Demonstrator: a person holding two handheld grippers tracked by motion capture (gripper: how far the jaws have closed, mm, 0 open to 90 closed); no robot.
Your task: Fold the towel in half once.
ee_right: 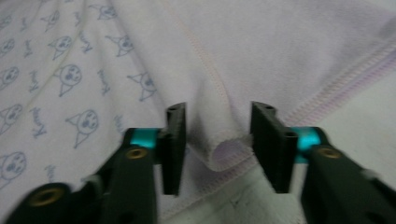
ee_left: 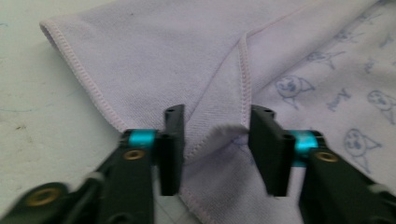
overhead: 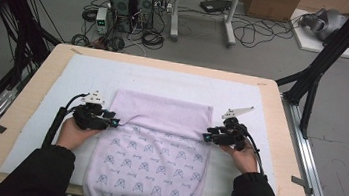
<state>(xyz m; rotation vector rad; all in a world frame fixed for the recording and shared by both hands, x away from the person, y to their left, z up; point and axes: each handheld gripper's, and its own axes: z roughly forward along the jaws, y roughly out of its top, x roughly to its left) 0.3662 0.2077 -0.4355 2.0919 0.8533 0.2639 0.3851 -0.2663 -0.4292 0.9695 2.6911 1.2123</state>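
Note:
A lilac towel (overhead: 163, 114) lies on the white mat, its far part folded over so the plain side shows above the cat-print side (overhead: 149, 168). My left gripper (overhead: 118, 123) sits at the towel's left edge where the fold ends. In the left gripper view the towel's hemmed edge (ee_left: 212, 135) bunches up between the jaws of the left gripper (ee_left: 217, 114), which stand apart. My right gripper (overhead: 205, 137) sits at the right edge. In the right gripper view a curled hem (ee_right: 224, 149) lies between the jaws of the right gripper (ee_right: 218, 109), also apart.
The white mat (overhead: 90, 72) covers a wooden table (overhead: 272, 115). The towel's near end hangs over the table's front edge. Black frame posts stand at both sides; computers and cables lie on the floor beyond.

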